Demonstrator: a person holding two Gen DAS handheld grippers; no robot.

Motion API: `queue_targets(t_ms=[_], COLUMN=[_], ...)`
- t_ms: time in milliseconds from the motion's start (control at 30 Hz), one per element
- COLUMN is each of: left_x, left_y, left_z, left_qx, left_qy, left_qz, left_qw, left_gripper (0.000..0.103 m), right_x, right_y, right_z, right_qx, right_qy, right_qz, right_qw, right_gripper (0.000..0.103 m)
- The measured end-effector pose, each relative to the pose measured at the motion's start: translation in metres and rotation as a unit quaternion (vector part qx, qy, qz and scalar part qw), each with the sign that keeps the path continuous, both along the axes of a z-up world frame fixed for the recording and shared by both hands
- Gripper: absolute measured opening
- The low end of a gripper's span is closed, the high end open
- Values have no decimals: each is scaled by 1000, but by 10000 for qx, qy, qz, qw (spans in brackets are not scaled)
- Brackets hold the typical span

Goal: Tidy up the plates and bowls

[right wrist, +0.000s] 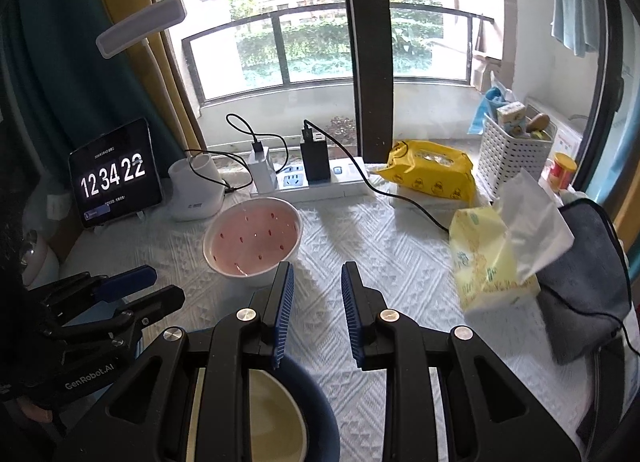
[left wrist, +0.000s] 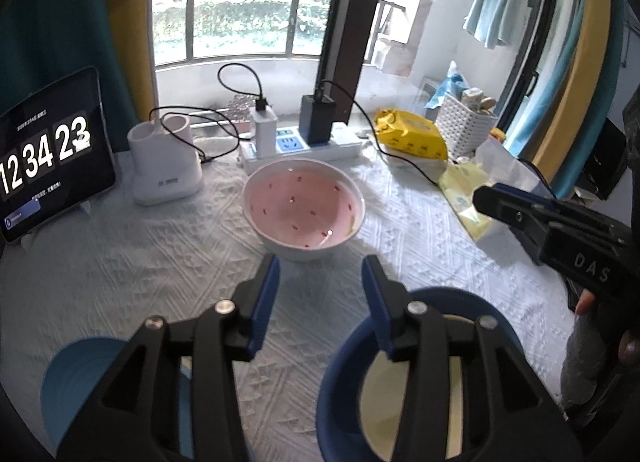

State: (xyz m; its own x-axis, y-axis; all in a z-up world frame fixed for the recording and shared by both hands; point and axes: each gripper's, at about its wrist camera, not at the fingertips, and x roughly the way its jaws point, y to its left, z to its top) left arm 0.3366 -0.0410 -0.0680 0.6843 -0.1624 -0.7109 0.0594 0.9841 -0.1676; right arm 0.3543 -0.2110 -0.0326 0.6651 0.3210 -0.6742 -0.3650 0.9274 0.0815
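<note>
Both tools hang open and empty over the cloth-covered surface (left wrist: 120, 262): left tool (left wrist: 320, 268) faces the pink bowl (left wrist: 303, 209); right tool (right wrist: 318, 274) above the blue bowl (right wrist: 316, 402); best pinch one rim squarely, lift level.

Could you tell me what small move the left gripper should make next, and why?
Probably ease the left gripper forward toward the near rim of the pink bowl. Its jaws stand open with nothing between them, and that bowl sits alone on the white cloth just ahead, apart from the dark blue bowl below the gripper. The right gripper is also empty.
</note>
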Motion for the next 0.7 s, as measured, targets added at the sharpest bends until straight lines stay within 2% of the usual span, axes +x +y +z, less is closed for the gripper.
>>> queue_targets(t_ms=[333, 700], left_x=[23, 45], left_y=[15, 23], left_z=[-22, -35], left_qx=[-216, -293], left_qy=[358, 524], left_qz=[325, 835], left_qw=[9986, 9947], left_gripper=[45, 45], right_x=[35, 86], right_y=[14, 36], right_z=[-14, -46], right_qx=[-1, -11], right_qy=[225, 914], right_qz=[247, 719], right_qw=[9994, 9932], right_gripper=[26, 26])
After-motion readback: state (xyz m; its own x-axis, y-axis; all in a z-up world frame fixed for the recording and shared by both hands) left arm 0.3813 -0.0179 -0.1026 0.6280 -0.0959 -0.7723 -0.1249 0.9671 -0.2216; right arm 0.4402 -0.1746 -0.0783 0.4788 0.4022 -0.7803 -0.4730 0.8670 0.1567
